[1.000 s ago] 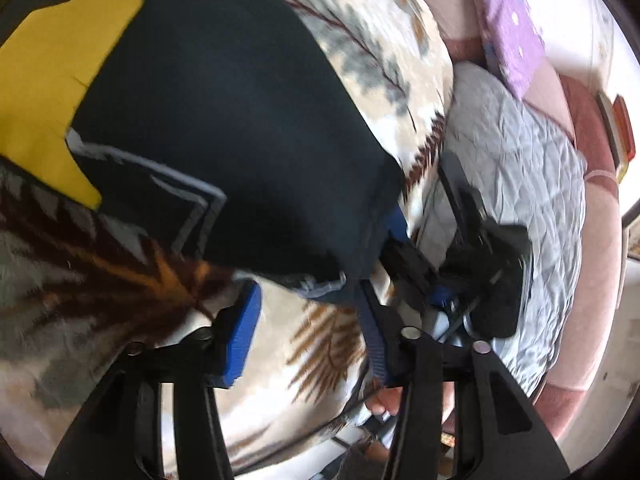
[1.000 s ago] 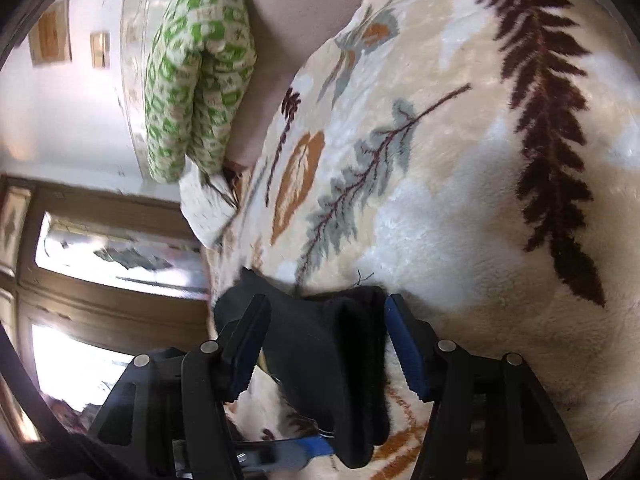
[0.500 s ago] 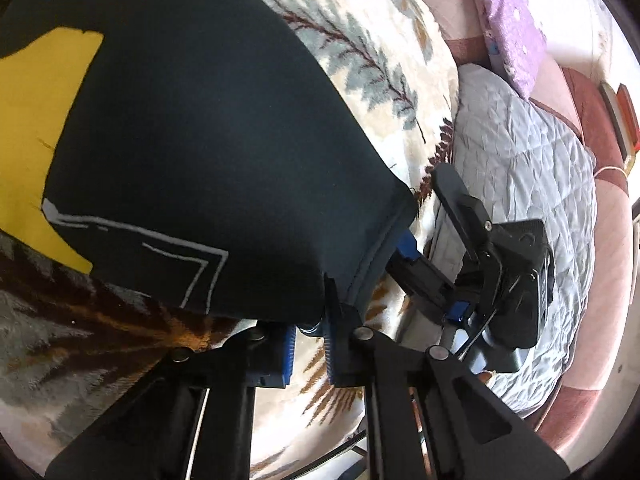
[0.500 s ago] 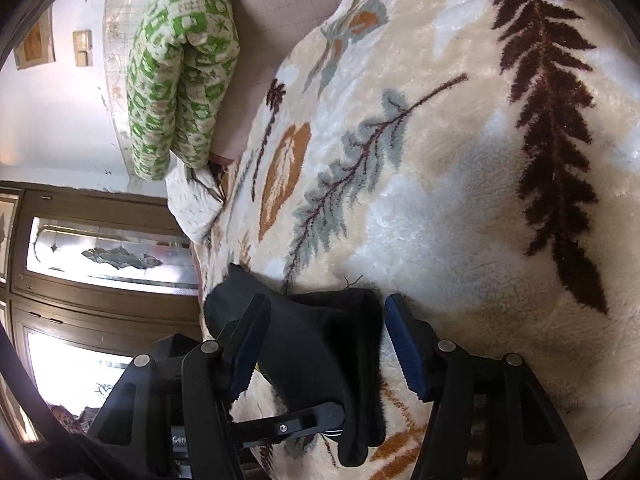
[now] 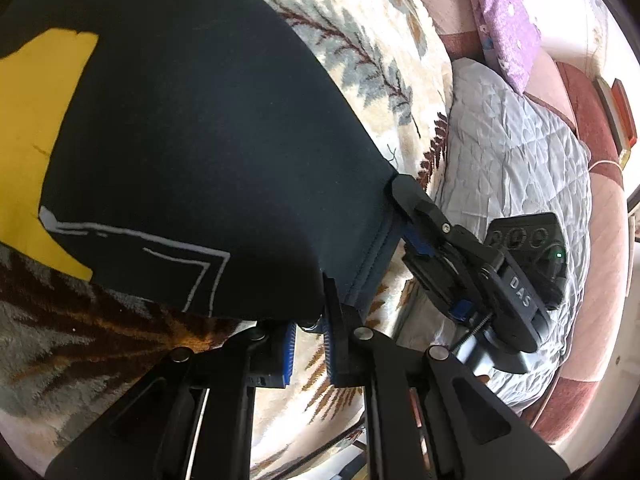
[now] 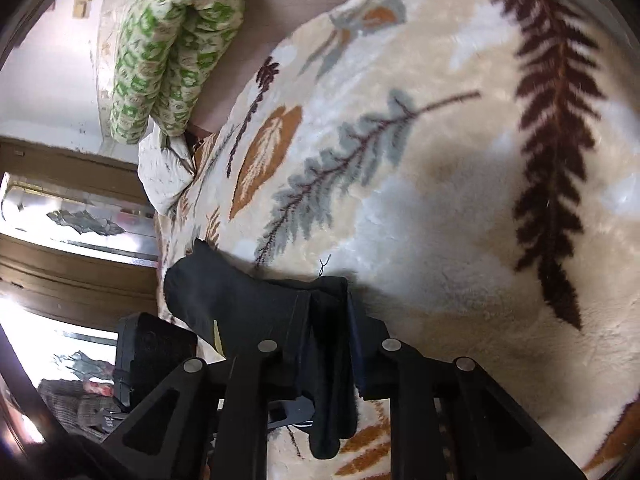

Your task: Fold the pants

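"DAS" on right gripper (image 5: 416,236)

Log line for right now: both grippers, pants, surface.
left gripper: shut on pants hem | right gripper: closing on pants corner | pants: flat on leaf-print blanket | step: grasping

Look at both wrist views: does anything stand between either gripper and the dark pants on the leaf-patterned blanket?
Nothing visible does. The left gripper is shut on the pants' hem corner; the right gripper's jaws are closing with a bunched fold between them. The blanket beyond is bare.
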A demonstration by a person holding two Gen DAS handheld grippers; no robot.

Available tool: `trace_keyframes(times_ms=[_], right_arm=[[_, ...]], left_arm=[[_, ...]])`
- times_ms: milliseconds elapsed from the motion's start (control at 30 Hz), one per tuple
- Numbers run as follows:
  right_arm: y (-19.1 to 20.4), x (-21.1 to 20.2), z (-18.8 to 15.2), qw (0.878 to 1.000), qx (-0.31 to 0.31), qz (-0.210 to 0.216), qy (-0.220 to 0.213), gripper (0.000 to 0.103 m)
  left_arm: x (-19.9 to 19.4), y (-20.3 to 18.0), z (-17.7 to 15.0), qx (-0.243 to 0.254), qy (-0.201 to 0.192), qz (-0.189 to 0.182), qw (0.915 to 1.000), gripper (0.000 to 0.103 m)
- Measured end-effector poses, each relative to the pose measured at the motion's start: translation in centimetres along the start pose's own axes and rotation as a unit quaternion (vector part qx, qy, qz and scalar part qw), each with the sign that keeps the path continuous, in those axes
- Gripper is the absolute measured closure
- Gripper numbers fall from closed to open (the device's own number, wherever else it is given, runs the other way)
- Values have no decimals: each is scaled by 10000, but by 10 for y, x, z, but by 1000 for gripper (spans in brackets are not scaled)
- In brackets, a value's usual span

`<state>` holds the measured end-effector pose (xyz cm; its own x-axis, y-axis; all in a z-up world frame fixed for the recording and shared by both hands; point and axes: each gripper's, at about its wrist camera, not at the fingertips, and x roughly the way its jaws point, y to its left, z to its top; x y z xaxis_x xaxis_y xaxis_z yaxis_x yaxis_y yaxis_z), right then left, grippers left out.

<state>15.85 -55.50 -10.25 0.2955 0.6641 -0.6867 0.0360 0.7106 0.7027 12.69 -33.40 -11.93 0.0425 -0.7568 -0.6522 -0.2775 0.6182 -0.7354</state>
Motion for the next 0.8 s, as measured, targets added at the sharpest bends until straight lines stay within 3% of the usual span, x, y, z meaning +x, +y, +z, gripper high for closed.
trace_keyframes(times_ms=[367,800], right_arm=[[38,-18,-3,9984,-200,-496,-170,87],[100,-18,-2,9940,-352,-1030,-141,88]], left_arm=[[-17,-2,1,8,75,-312,9995,94],[-64,17,11,-238,131,-836,9961,94]])
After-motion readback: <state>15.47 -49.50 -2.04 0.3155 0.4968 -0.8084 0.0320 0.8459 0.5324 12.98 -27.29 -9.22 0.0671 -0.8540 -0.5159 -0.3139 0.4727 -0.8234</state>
